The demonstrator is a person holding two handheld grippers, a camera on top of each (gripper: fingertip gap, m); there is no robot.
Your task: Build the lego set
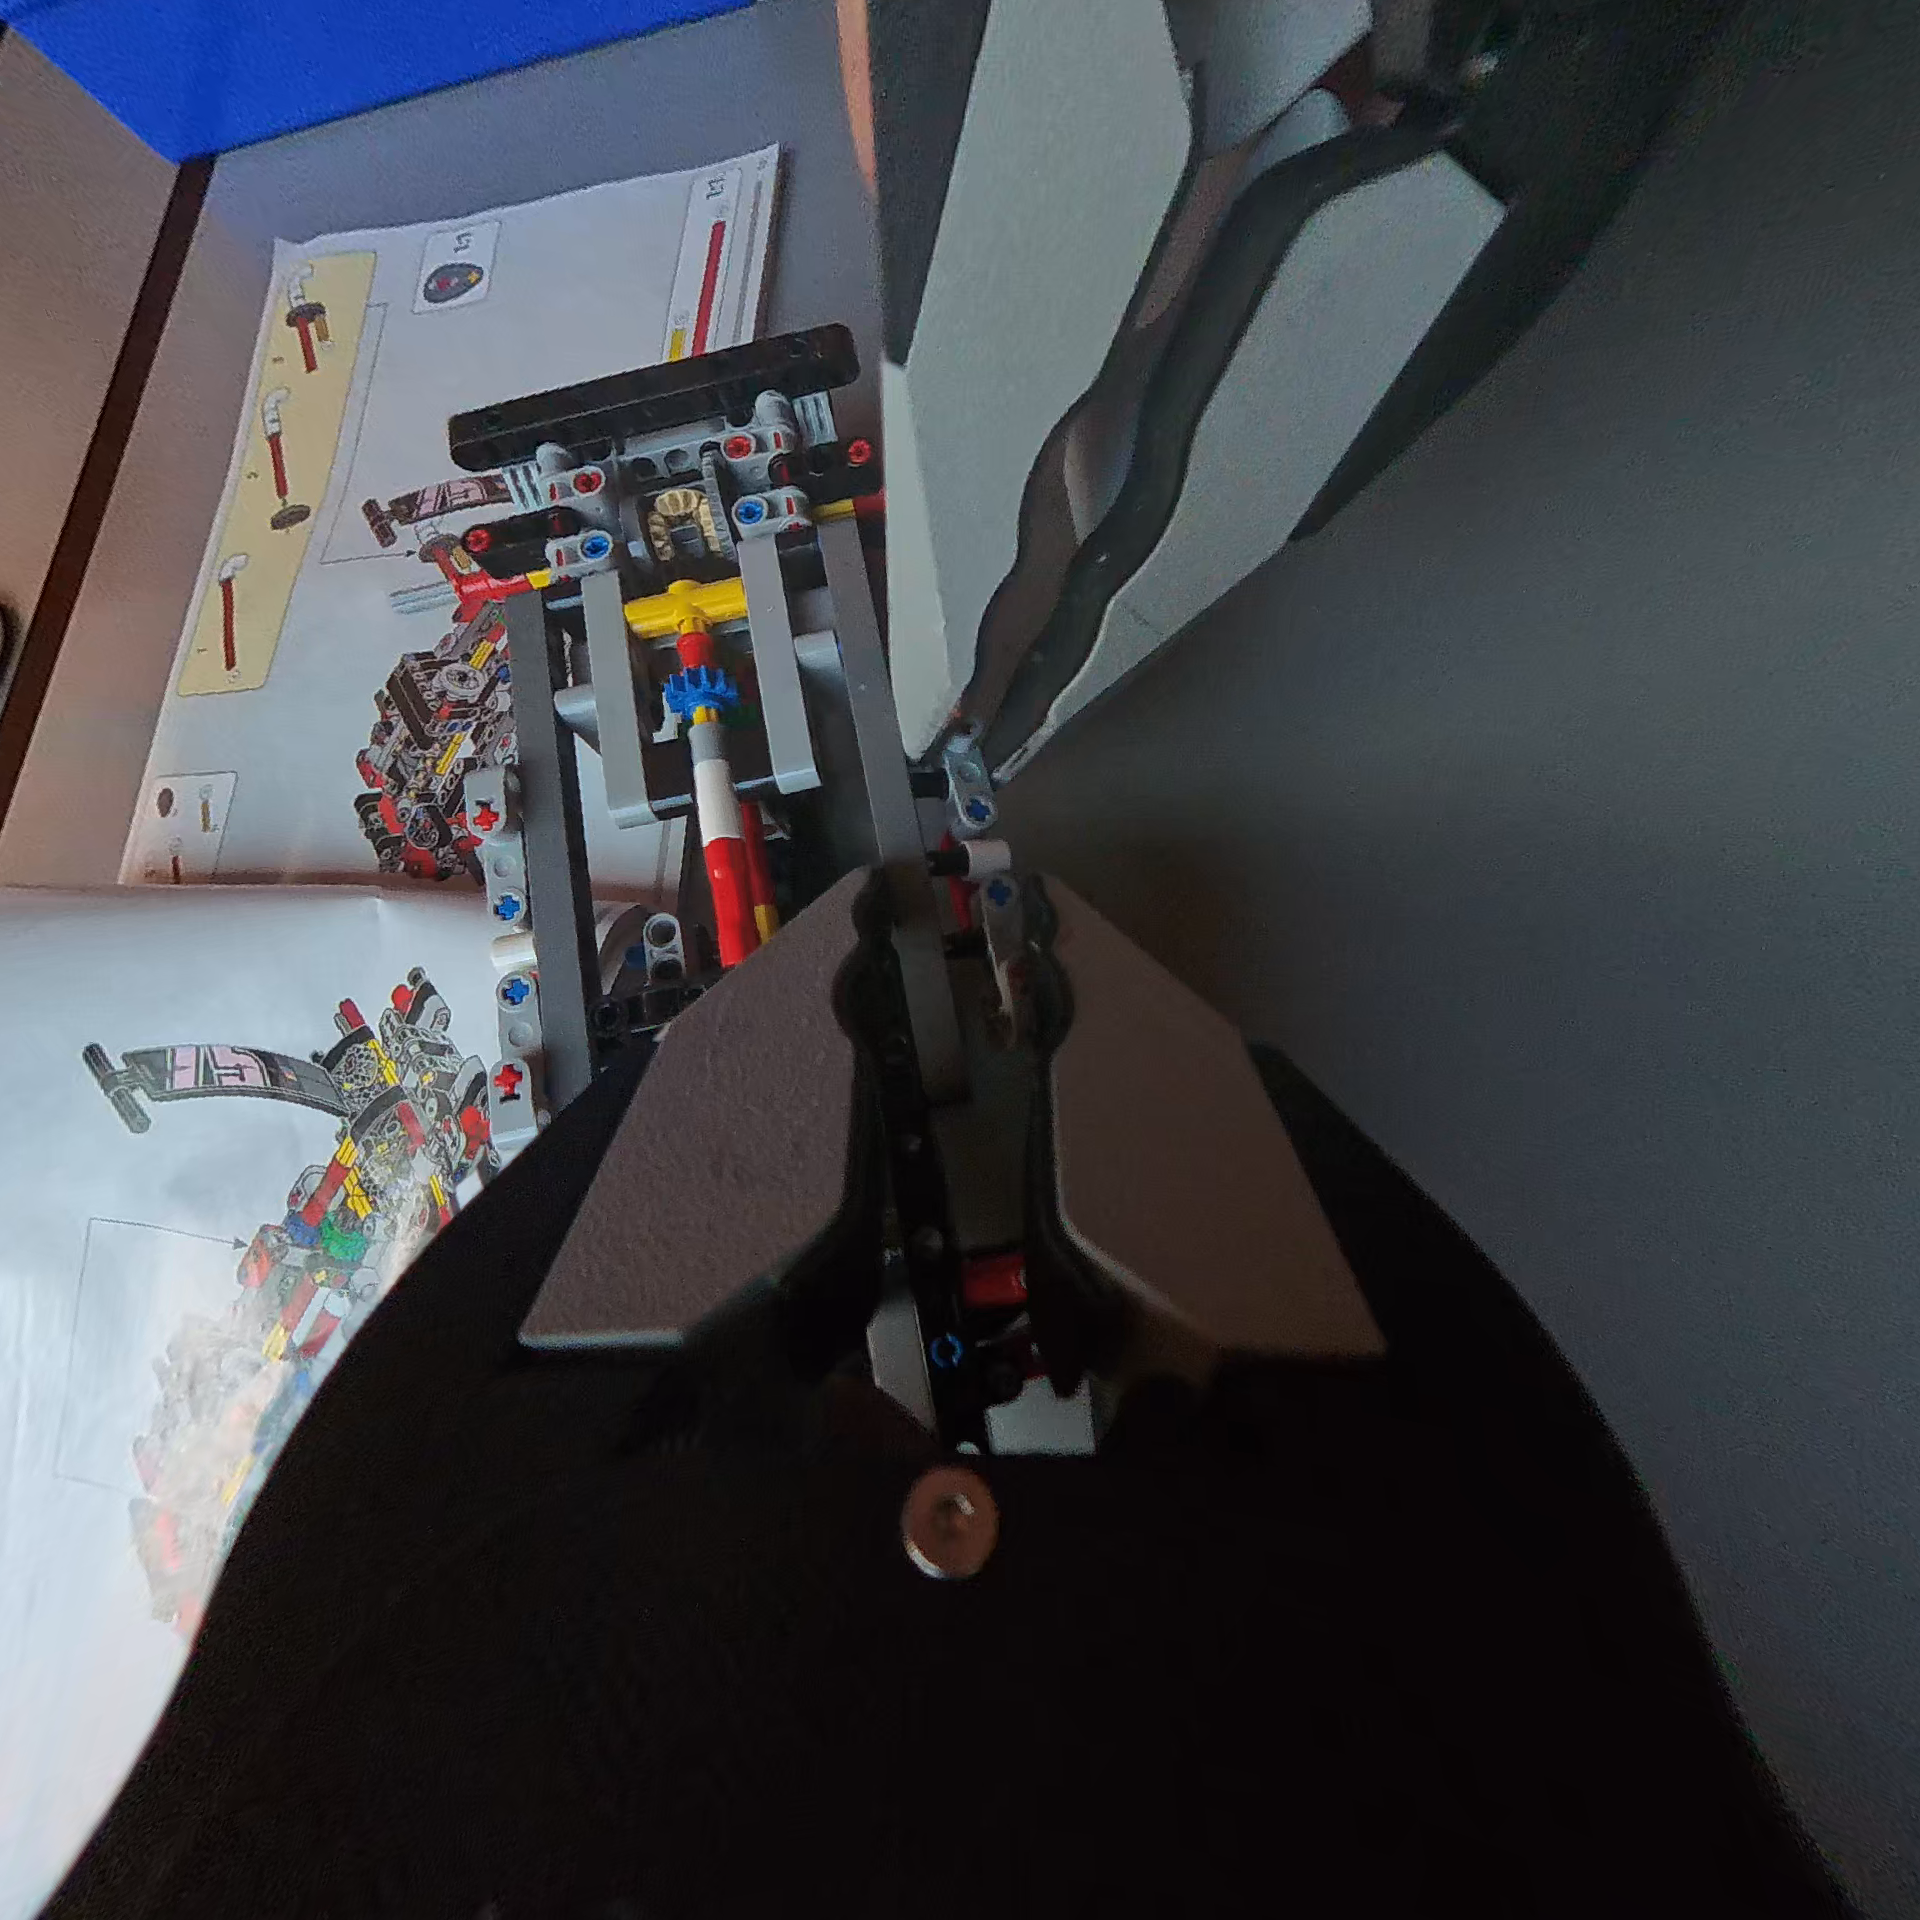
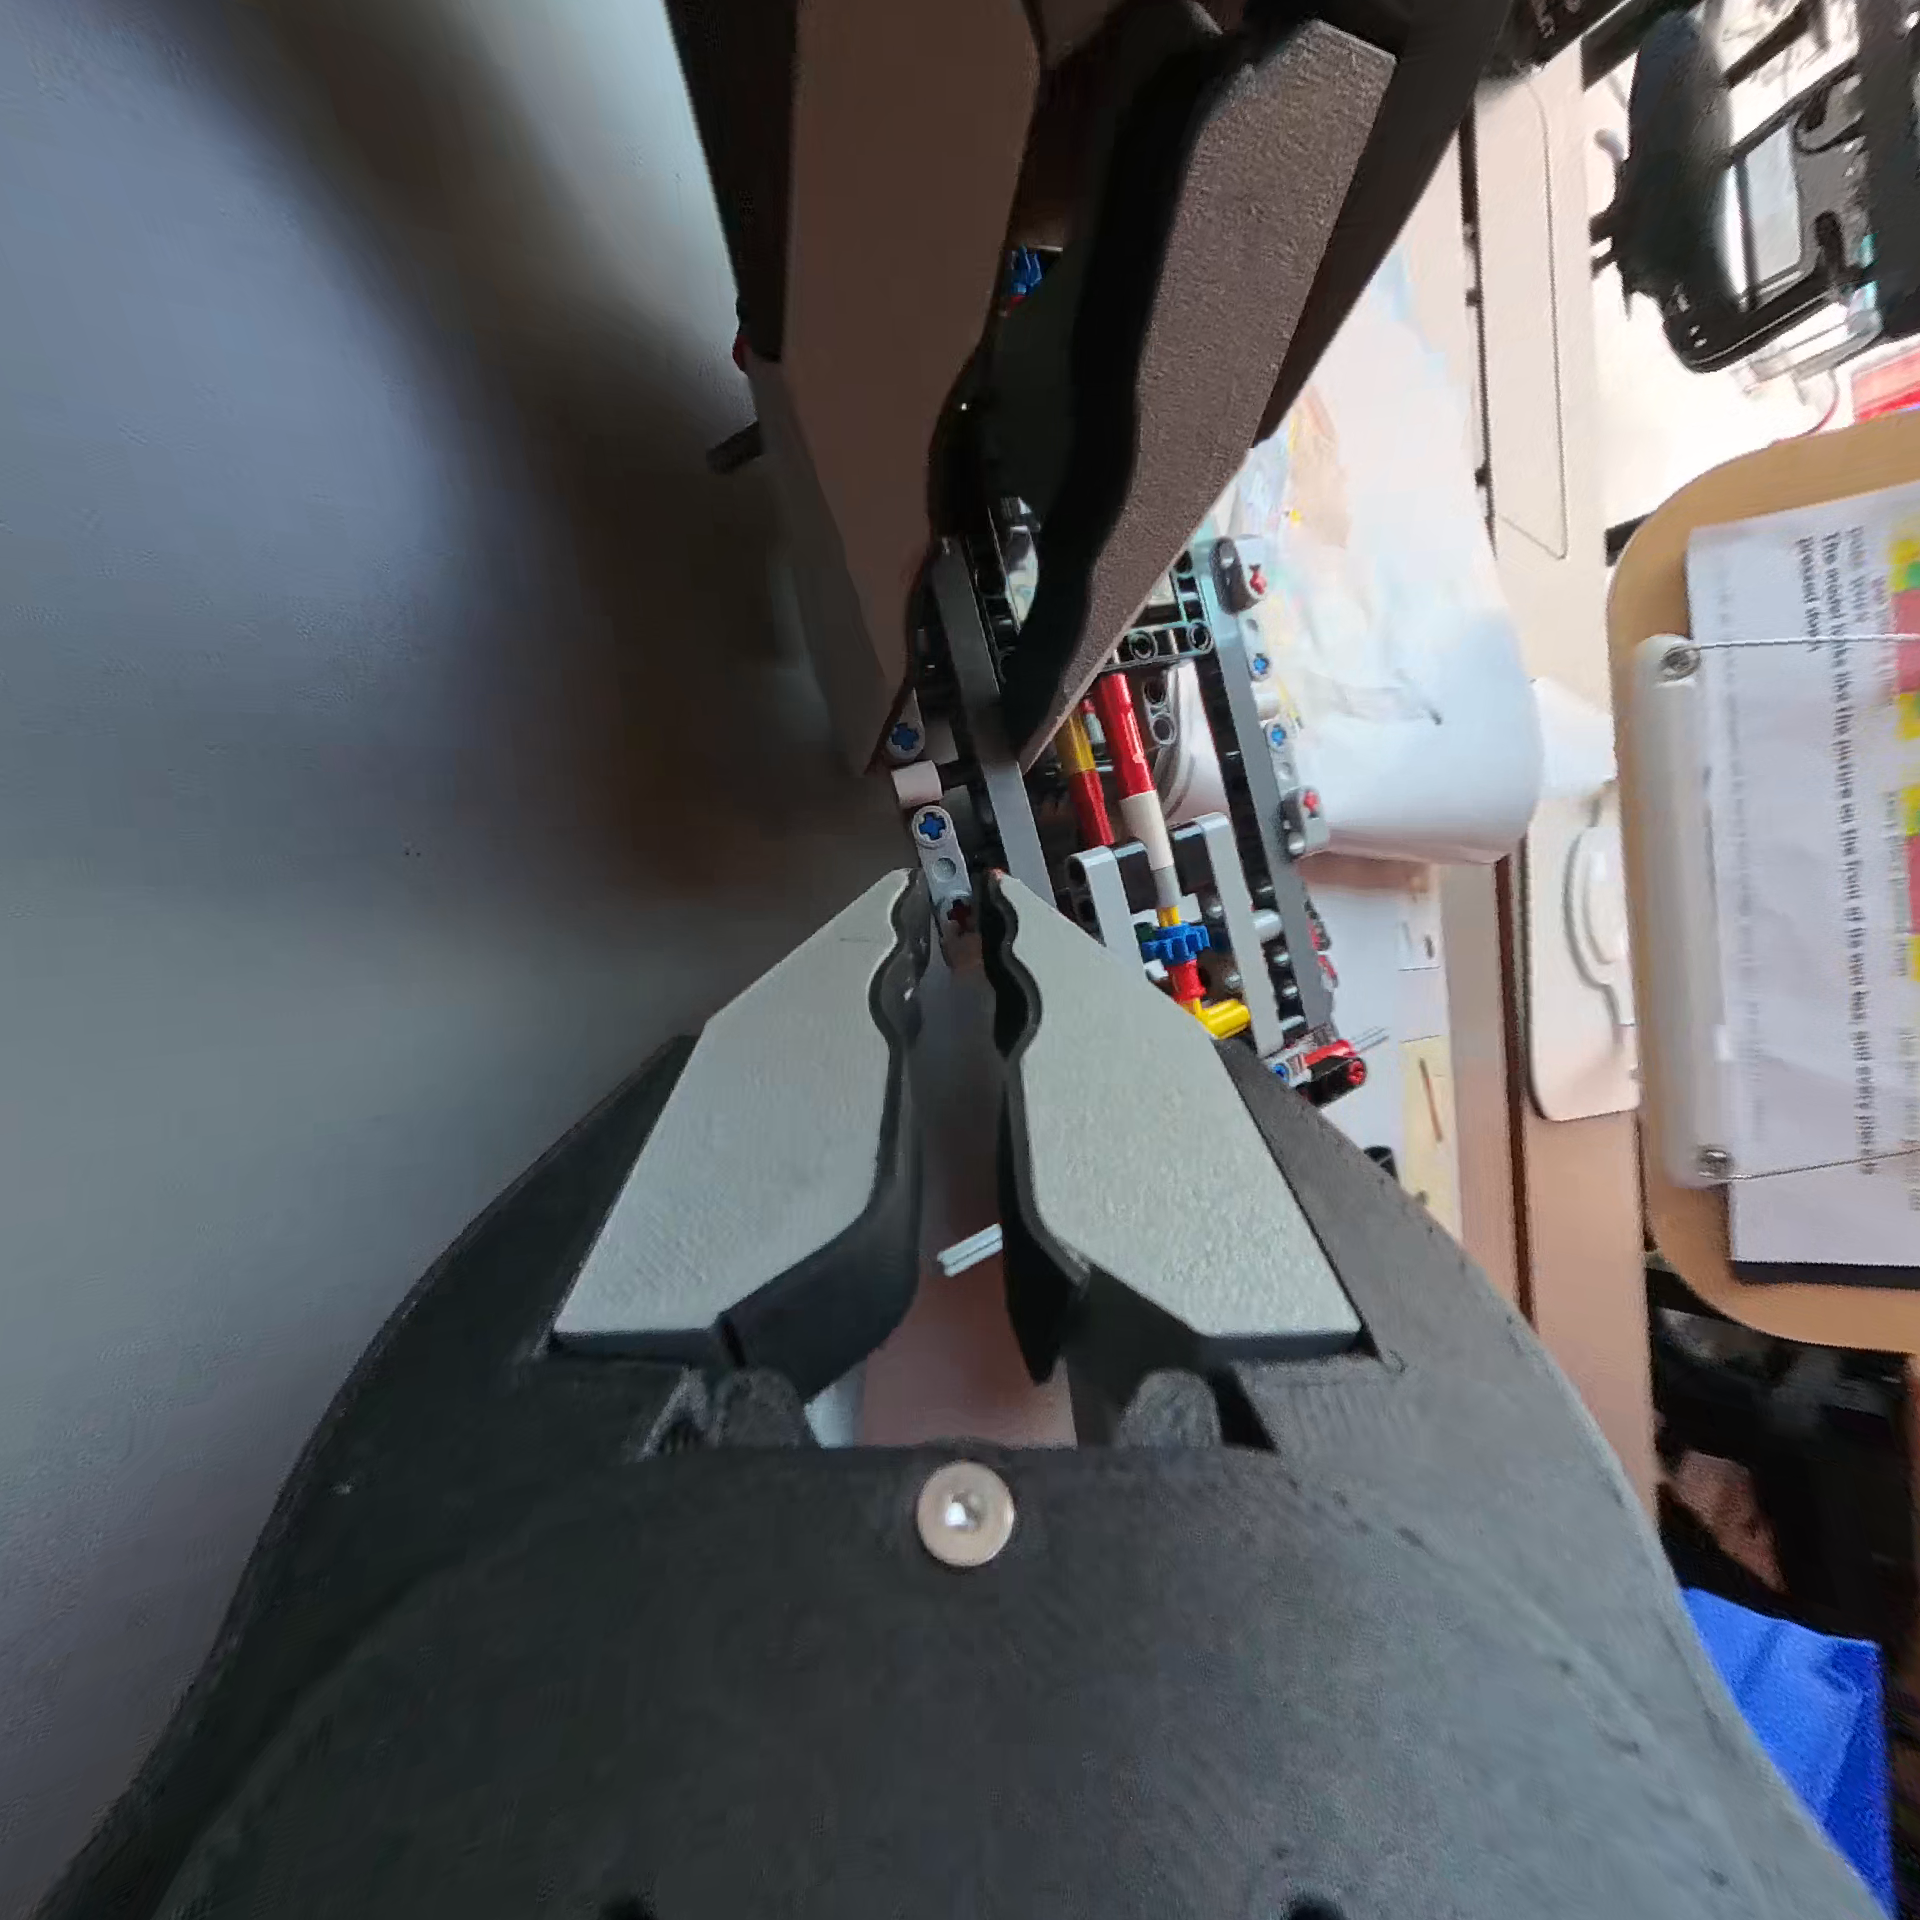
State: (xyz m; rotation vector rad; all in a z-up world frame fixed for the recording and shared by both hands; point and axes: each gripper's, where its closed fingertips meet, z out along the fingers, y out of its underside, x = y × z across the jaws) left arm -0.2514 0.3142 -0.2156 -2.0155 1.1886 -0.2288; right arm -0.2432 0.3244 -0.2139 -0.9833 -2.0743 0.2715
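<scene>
Two grippers are seen meeting on one brick model (image 1: pixel 686 665), a frame of grey beams with a red and white shaft, a blue gear and a yellow cross piece down its middle. In the left wrist view, the left gripper (image 1: pixel 951 914) is closed to a moderate width on the model's long grey side beam (image 1: pixel 883 769), which runs between the fingers and on ahead of them; both pads are seen against the frame's edge. Ahead and to the left of the fingers, the rest of the model is held over an open instruction booklet (image 1: pixel 312 520) lying on a pale table (image 1: pixel 83 416). Just ahead and to the right, the right gripper (image 1: pixel 971 769) is seen coming in from the upper right, its tips at a small light grey link (image 1: pixel 971 784) on the frame's outer side. In the right wrist view, the right gripper (image 2: pixel 956 914) is closed narrowly on that link (image 2: pixel 948 868), whose lower end lies between the fingertips. Directly ahead, the left gripper (image 2: pixel 961 665) is seen clamped on the same beam (image 2: pixel 1013 821). To the right, a clipboard with papers (image 2: pixel 1787 883) is seen.
</scene>
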